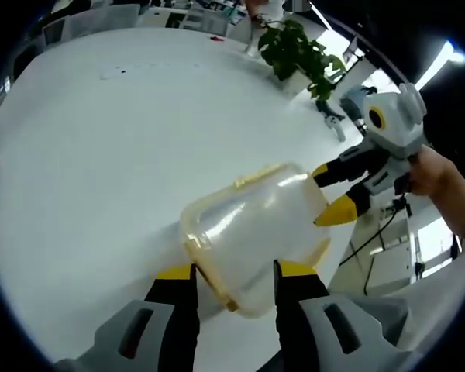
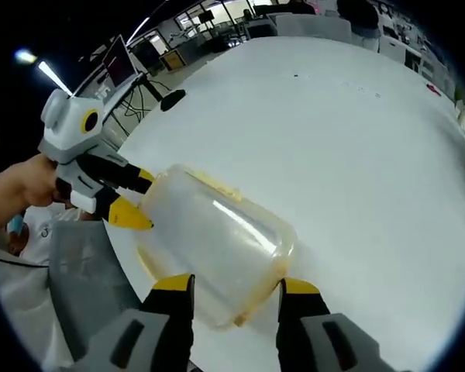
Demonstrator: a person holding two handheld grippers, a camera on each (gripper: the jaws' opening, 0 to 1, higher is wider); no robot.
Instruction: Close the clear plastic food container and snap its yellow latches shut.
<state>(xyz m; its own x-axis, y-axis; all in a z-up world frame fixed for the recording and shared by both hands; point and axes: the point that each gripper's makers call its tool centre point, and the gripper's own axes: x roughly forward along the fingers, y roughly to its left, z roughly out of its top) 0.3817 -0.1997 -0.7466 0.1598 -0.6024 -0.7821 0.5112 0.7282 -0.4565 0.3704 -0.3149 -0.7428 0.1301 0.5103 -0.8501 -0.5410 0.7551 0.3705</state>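
Observation:
The clear plastic container (image 1: 248,225) with yellow trim lies tilted on the white table (image 1: 101,155). A yellow latch (image 1: 208,271) runs along its near-left edge and another (image 1: 257,175) along its far side. My left gripper (image 1: 236,271) has its jaws spread, with the container's near end between the tips. My right gripper (image 1: 330,191) meets the opposite end with its yellow tips apart. In the right gripper view the container (image 2: 217,240) lies between the spread jaws of my right gripper (image 2: 236,285), and my left gripper (image 2: 137,198) touches the far end.
A potted plant (image 1: 298,50) stands at the table's far right edge, with chairs behind it. Each gripper is held by a person's hand (image 1: 434,170) (image 2: 19,186). The table edge (image 2: 120,256) runs close beside the container. A monitor (image 2: 116,58) and desks stand beyond.

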